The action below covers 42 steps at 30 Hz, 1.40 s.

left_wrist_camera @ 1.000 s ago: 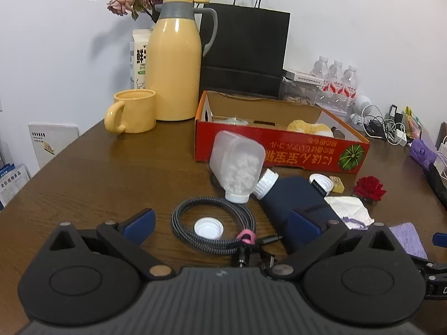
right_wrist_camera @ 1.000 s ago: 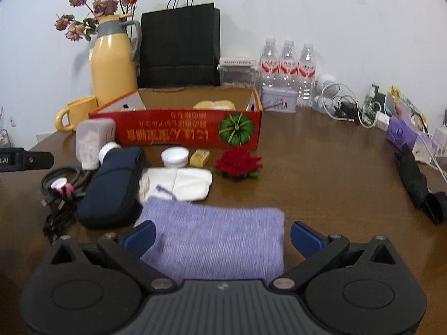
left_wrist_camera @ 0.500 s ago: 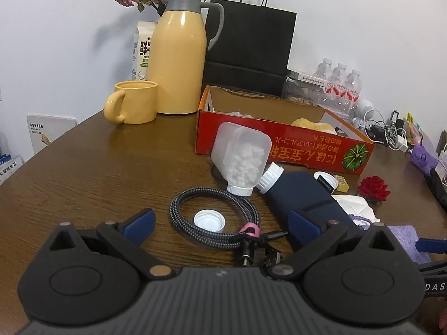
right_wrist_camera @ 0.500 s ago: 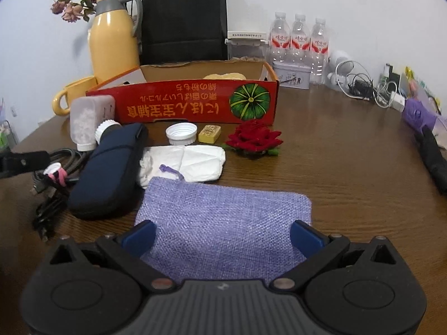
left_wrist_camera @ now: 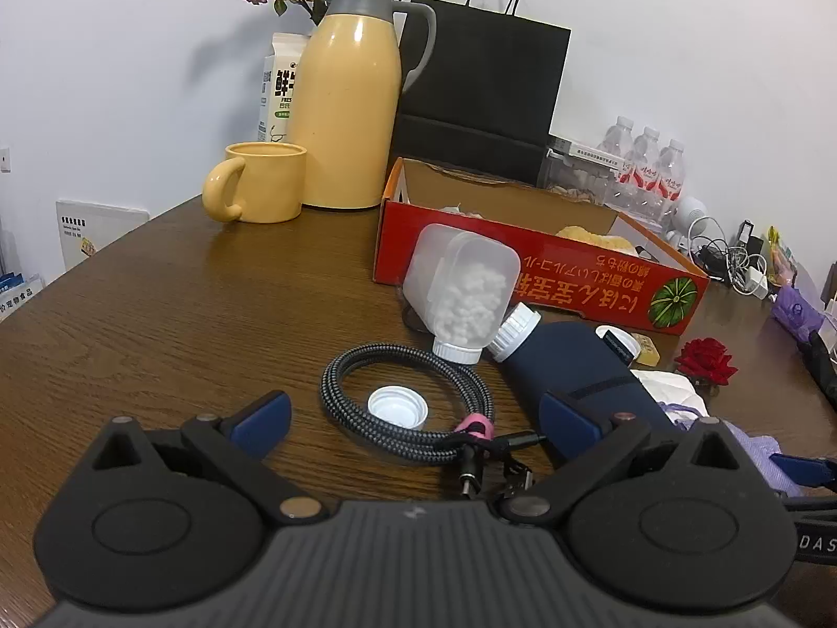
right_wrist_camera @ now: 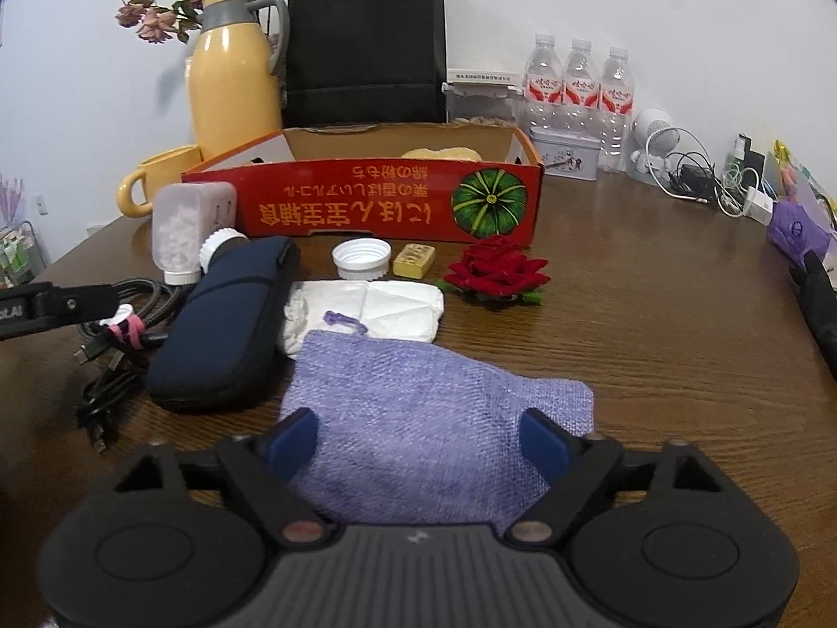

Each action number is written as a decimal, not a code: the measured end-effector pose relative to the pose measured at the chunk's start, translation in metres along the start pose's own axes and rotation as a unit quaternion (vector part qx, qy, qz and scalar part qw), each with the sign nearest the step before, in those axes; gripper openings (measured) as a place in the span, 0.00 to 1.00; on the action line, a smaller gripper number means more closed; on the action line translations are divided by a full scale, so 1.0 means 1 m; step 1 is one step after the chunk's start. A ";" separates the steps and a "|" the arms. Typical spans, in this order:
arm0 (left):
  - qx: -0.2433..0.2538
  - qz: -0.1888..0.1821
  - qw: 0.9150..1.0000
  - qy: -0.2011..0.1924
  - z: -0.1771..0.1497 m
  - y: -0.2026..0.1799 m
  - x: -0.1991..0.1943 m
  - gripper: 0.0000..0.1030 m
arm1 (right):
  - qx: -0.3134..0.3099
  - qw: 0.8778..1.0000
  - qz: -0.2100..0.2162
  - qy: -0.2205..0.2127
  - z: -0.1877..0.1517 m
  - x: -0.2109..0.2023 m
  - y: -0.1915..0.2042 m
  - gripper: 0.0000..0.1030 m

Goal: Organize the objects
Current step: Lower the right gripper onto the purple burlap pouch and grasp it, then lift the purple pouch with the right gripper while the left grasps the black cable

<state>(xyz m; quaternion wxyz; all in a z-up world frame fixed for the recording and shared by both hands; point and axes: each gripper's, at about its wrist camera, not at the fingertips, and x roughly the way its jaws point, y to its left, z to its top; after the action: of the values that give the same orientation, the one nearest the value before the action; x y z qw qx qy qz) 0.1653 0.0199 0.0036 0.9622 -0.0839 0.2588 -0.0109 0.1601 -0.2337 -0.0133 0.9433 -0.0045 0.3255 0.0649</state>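
Left wrist view
Left gripper: jaws spread wide, holding nothing, low over the table.
Cable: braided coil lying flat between the spread fingers, bound by a pink tie; its plugs point toward the camera.
Cap: white, open side up, inside the cable coil.
Pill bottle: clear, part full of white pellets, tipped neck-down, leaning against the front wall of the red box.
Case: dark blue, lying just right of the cable; a white-capped item sits at its far end, touching the pill bottle.
Mug: yellow, upright, left of the box, just beside the yellow jug.
Bag: black paper, upright behind the box.

Right wrist view
Right gripper: jaws apart, one finger at each side of the purple pouch; whether the pads press the cloth cannot be told.
Purple pouch: lying on the table, near edge between the fingers, far edge overlapping the white tissue.
Case: just left of the pouch, touching the tissue.
Second cap: white, open side up, in front of the box, beside a small gold block.
Rose: red, right of the gold block.
Water bottles: three, upright at the wall, behind a small tin.
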 end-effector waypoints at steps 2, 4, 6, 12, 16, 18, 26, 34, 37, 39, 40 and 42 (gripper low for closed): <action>-0.001 0.000 1.000 -0.001 0.000 0.000 -0.001 1.00 | -0.001 1.000 0.001 -0.006 0.000 -0.002 0.001 0.57; -0.002 0.000 1.000 -0.002 0.000 0.000 0.000 1.00 | 0.000 1.000 0.004 -0.011 0.000 -0.004 0.001 0.40; -0.002 0.001 1.000 -0.001 0.000 0.000 -0.001 1.00 | 0.004 1.000 0.008 -0.014 -0.001 -0.005 -0.001 0.23; -0.002 0.003 1.000 -0.001 0.000 0.001 0.000 1.00 | 0.033 0.999 0.016 -0.034 -0.002 -0.011 -0.010 0.15; -0.004 0.007 1.000 -0.001 0.001 0.001 0.000 1.00 | 0.034 0.998 0.010 -0.057 -0.004 -0.019 -0.010 0.15; -0.003 0.008 1.000 0.000 0.001 0.000 -0.002 1.00 | 0.034 0.997 0.007 -0.065 -0.003 -0.021 -0.010 0.15; 0.013 -0.002 0.999 0.032 -0.004 -0.007 -0.014 1.00 | 0.029 0.995 0.003 -0.090 -0.004 -0.029 -0.008 0.15; 0.047 -0.014 0.997 0.064 -0.016 -0.031 -0.010 1.00 | 0.028 0.994 0.004 -0.105 -0.006 -0.034 -0.008 0.15; 0.050 -0.013 0.996 0.069 -0.018 -0.037 -0.007 1.00 | 0.027 0.994 0.005 -0.110 -0.006 -0.036 -0.007 0.15; 0.049 -0.016 0.996 0.071 -0.019 -0.038 -0.007 0.94 | 0.026 0.993 0.006 -0.114 -0.007 -0.037 -0.007 0.15; 0.049 -0.017 0.996 0.072 -0.020 -0.040 -0.007 0.89 | 0.026 0.993 0.006 -0.114 -0.007 -0.037 -0.007 0.15; 0.048 -0.023 0.996 0.078 -0.022 -0.042 -0.006 0.62 | 0.026 0.993 0.007 -0.116 -0.007 -0.038 -0.007 0.15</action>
<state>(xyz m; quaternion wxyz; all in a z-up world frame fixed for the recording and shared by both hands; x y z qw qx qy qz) 0.1499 -0.0248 -0.0048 0.9414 -0.0426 0.3305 -0.0523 0.1272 -0.2458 0.0043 0.9740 0.0295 0.2154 0.0637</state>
